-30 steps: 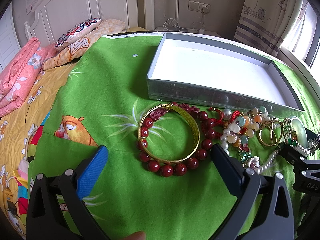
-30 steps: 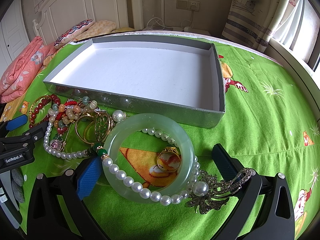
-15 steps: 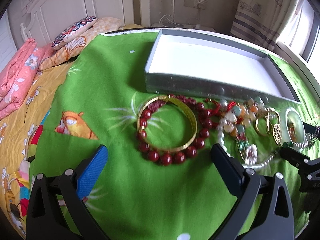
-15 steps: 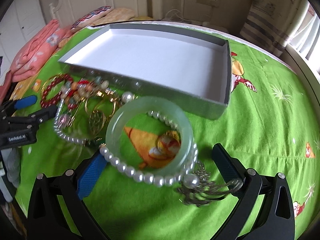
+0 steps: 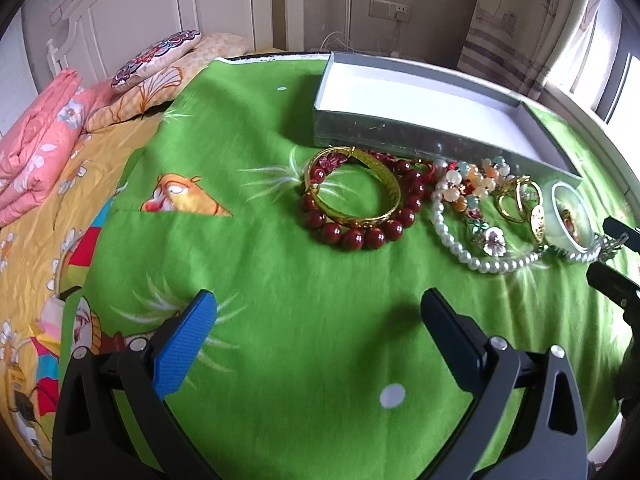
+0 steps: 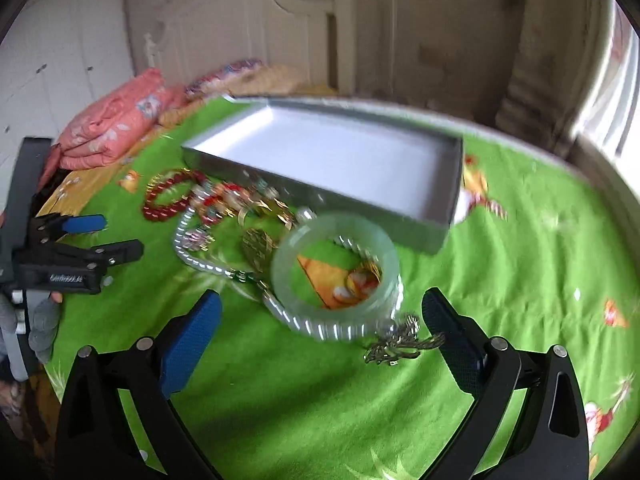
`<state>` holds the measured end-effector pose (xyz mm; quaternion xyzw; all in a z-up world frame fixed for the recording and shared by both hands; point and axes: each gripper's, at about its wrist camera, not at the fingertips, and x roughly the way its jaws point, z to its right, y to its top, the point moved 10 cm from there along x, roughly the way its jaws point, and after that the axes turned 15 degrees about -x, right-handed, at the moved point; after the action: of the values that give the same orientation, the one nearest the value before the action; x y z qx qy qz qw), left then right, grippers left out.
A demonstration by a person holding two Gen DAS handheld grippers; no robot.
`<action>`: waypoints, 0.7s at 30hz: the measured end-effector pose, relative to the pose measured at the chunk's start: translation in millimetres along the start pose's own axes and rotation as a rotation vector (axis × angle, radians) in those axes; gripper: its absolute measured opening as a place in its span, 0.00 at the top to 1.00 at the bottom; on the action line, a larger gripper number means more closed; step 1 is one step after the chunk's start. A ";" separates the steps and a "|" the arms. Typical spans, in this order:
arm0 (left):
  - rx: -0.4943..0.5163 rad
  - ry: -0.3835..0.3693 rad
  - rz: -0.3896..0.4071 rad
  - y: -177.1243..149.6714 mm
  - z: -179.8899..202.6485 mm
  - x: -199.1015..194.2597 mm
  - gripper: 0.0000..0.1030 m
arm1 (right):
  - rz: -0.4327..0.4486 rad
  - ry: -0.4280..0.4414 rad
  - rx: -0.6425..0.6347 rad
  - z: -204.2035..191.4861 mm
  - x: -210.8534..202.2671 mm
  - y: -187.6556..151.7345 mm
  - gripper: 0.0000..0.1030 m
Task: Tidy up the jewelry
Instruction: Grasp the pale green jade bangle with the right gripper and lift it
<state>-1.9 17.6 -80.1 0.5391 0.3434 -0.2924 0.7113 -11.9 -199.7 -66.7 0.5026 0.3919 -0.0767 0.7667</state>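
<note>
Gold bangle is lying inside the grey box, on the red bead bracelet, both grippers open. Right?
Not quite. The left wrist view shows the gold bangle on the green blanket in front of the grey box, resting on the red bead bracelet. Both grippers are open.

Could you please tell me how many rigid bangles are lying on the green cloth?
2: a gold bangle lying on the red bead bracelet, and a jade bangle at the pile's right end.

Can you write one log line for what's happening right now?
left tool: open, empty | right tool: open, empty | jewelry: on green cloth | box: empty
</note>
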 end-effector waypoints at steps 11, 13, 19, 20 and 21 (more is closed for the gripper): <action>-0.005 0.013 0.006 -0.1 3.9 -1.0 0.02 | -0.132 0.056 -0.057 -18.4 26.1 12.9 0.63; -0.006 0.012 0.006 0.4 3.5 -1.4 0.02 | -0.150 0.030 -0.073 -17.3 30.3 8.9 0.68; -0.008 0.009 0.006 1.1 1.9 -1.8 0.02 | -0.193 0.045 -0.096 -18.5 49.6 16.6 0.71; -0.008 0.008 0.007 1.2 1.8 -1.9 0.02 | -0.198 0.048 -0.091 -17.3 54.1 20.4 0.71; -0.008 0.007 0.007 1.7 0.8 -1.7 0.02 | -0.198 0.054 -0.082 -16.3 57.0 23.1 0.73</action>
<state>-1.5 17.3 -77.6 0.5384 0.3455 -0.2867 0.7131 30.2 -159.2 -92.0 0.4316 0.4631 -0.1225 0.7644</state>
